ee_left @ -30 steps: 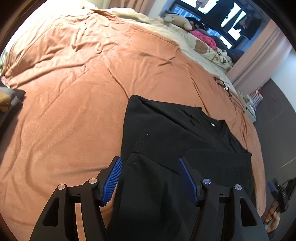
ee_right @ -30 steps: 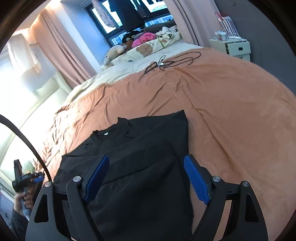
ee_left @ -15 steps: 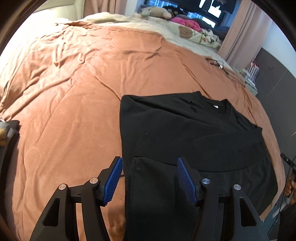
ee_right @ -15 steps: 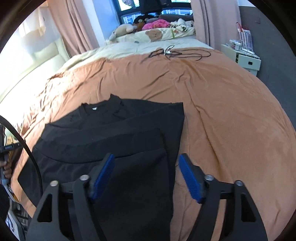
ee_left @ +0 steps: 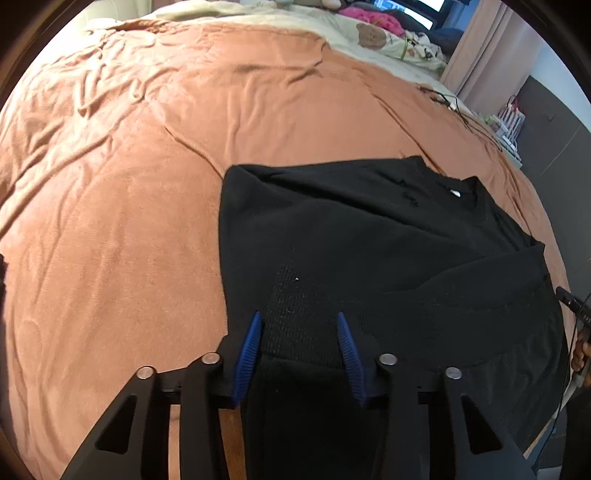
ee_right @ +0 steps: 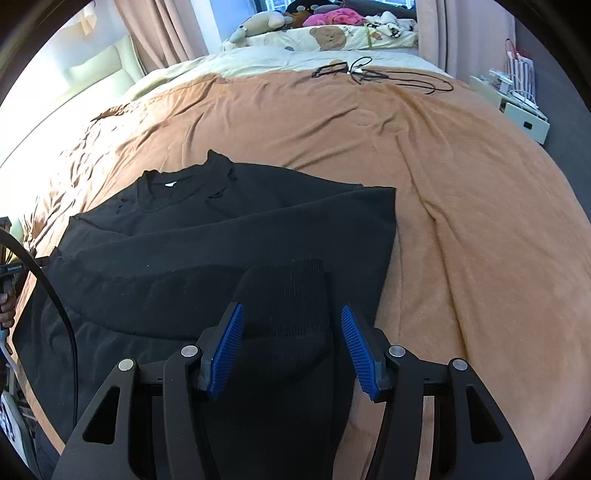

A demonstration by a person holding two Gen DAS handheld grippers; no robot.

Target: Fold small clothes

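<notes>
A black sweater (ee_left: pixel 369 236) lies flat on the orange bedspread (ee_left: pixel 129 184), collar away from me, both sleeves folded across the body. It also shows in the right wrist view (ee_right: pixel 229 229). My left gripper (ee_left: pixel 298 322) is open, its blue pads straddling the ribbed cuff (ee_left: pixel 295 314) at the sweater's left side near the hem. My right gripper (ee_right: pixel 291 314) is open, its pads either side of the other ribbed cuff (ee_right: pixel 291 295) near the sweater's right edge. Neither grips the cloth.
Black cables (ee_right: pixel 369 72) lie on the bedspread at the far end. Stuffed toys and a bear-print pillow (ee_right: pixel 332 35) sit at the head of the bed. A white nightstand (ee_right: pixel 517 110) stands to the right. The other gripper and hand (ee_right: pixel 7 288) show at the left edge.
Both grippers have moved forward and lower over the sweater's hem side. Their pads now flank the ribbed cuffs, and the jaws have narrowed somewhat.
</notes>
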